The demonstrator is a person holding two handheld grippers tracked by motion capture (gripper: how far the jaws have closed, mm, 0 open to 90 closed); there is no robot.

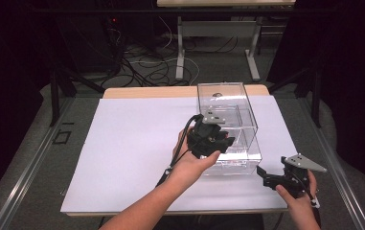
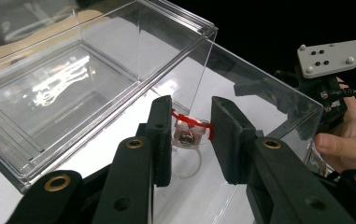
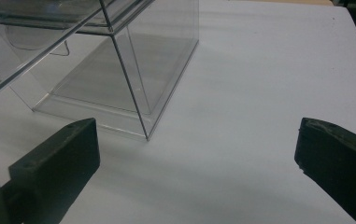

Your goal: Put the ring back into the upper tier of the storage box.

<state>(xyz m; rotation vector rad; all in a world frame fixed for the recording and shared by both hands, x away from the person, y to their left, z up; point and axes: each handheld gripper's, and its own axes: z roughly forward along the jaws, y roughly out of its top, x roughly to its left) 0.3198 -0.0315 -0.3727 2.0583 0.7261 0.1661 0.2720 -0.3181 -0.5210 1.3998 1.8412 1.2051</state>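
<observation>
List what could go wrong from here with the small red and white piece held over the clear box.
1. The left hand-held gripper pinches the small red and white piece only at its jaw tips, so it could slip and drop.
2. The jaws sit right beside a thin divider wall of the clear box; a nudge might shift or tip the box.
3. The right hand-held gripper rests open on the white sheet, not steadying the box.

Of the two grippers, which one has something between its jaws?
The left gripper, reaching into the clear box: its jaws clamp a small red-and-white object. The right gripper stands wide open over bare white paper.
</observation>
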